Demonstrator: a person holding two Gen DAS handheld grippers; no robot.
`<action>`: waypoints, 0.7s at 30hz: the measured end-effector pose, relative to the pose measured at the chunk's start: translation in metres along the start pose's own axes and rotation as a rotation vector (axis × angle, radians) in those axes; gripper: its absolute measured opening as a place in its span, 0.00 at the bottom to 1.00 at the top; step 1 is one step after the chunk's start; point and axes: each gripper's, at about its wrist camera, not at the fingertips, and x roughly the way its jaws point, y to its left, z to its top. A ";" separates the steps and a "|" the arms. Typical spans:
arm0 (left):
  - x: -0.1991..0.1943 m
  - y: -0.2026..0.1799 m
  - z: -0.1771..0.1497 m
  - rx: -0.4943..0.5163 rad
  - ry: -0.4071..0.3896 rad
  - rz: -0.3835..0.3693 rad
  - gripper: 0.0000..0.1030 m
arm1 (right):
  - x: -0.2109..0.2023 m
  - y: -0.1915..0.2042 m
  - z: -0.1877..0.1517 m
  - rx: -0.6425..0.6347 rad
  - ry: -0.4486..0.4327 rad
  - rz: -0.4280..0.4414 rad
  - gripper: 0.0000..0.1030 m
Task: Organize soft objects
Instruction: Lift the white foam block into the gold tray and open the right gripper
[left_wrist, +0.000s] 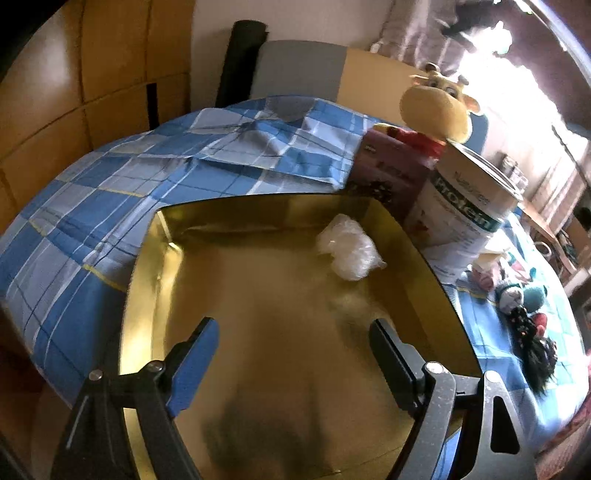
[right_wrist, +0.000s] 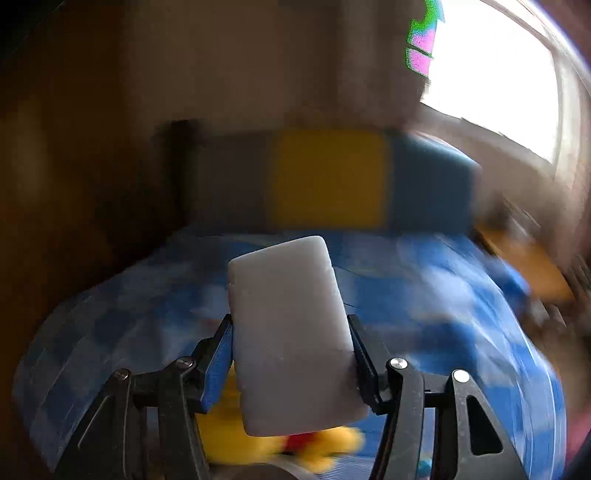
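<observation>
Checked bedspread (left_wrist: 92, 206) under gold box (left_wrist: 155, 236) — protein tin (left_wrist: 469, 206) beside; left gripper (left_wrist: 291, 339) wide, right gripper (right_wrist: 290, 332) gripping white block (right_wrist: 291, 332).

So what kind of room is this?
Probably a bedroom: a bed with a blue checked sheet, a grey, yellow and blue padded headboard, and a yellow plush giraffe behind the shiny gold box.

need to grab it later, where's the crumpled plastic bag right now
In the left wrist view the crumpled plastic bag lies inside the gold box, in its far right corner, just left of the protein tin.
</observation>
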 end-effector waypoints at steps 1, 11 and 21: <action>0.000 0.003 0.001 -0.014 0.000 0.010 0.82 | -0.003 0.024 -0.008 -0.064 0.005 0.040 0.56; -0.009 0.019 -0.001 -0.074 -0.019 0.071 0.85 | 0.003 0.141 -0.197 -0.259 0.302 0.188 0.56; -0.016 0.014 -0.005 -0.064 -0.031 0.066 0.89 | 0.025 0.119 -0.277 -0.118 0.424 0.095 0.59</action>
